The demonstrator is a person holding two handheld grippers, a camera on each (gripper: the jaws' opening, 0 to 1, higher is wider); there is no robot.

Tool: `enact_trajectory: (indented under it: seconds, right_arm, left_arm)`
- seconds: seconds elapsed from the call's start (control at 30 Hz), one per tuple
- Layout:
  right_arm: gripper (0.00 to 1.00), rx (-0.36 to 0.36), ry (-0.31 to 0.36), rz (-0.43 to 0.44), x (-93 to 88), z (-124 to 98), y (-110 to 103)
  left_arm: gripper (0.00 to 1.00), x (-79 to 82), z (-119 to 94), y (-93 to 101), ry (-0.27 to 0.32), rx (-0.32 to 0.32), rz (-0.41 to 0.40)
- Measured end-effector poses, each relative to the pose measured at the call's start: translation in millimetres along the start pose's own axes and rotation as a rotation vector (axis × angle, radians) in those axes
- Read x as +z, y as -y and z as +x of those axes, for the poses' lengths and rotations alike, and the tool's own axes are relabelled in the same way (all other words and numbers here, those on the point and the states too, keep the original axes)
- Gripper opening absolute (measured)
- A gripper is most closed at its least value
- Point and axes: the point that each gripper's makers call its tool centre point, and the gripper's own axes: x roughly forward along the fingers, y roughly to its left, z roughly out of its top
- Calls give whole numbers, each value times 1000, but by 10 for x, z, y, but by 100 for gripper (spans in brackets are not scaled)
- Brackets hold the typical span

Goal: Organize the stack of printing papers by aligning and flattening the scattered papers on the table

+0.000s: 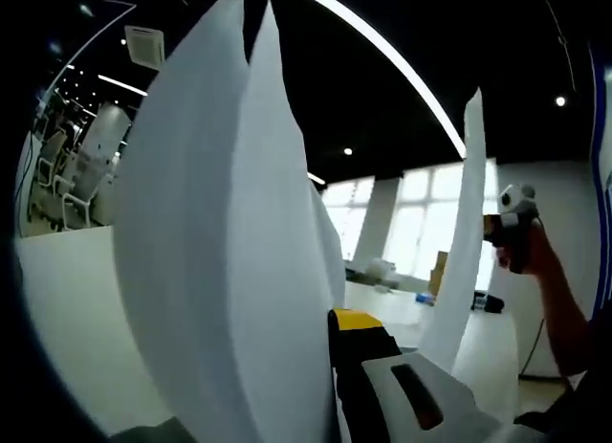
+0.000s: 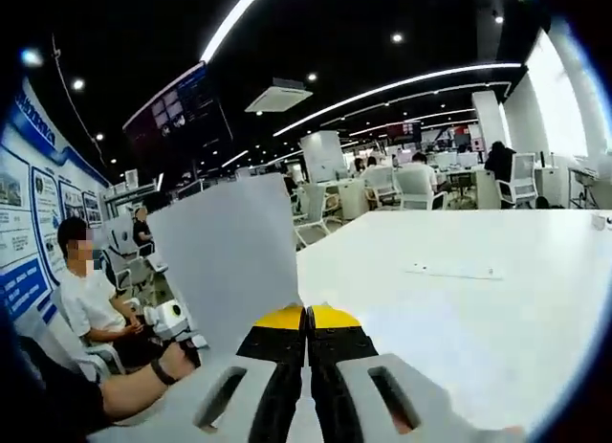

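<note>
Both grippers' fingers clamped on papers (image 1: 229, 271) | white, curved sheets | table (image 2: 497, 299) glossy

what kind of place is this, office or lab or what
Probably a large open-plan office or workspace: long white tables, rows of white chairs, strip ceiling lights and blue wall posters.

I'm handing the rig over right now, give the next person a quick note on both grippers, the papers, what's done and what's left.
Left gripper: shut on the papers, held upright, sheets fanned apart.
Right gripper: jaws together, pinching the same paper stack's other edge, lifted off the white table.
One loose sheet lies farther out on the table.
Done: stack picked up between both grippers.
Left: square the edges, lay it flat, add the loose sheet.
</note>
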Motion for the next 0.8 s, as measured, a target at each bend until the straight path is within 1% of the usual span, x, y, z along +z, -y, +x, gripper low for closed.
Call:
enact_trajectory:
  seconds: [0.17, 0.27, 0.47, 0.73, 0.8]
  right_arm:
    - [0, -5, -9, -6, 13, 140, 4]
    - [0, -9, -29, -7, 5, 240, 32]
    - [0, -68, -71, -27, -35, 417, 189]
    - [0, -87, -88, -25, -31, 552, 283]
    - [0, -103, -92, -41, -68, 563, 232]
  left_arm:
    - [6, 1, -3, 1, -2, -2, 1]
    - [6, -2, -3, 4, -4, -3, 3]
    - [6, -12, 2, 15, -9, -5, 5]
    - [6, -13, 3, 18, -10, -4, 2]
    - [6, -11, 1, 19, -9, -3, 1]
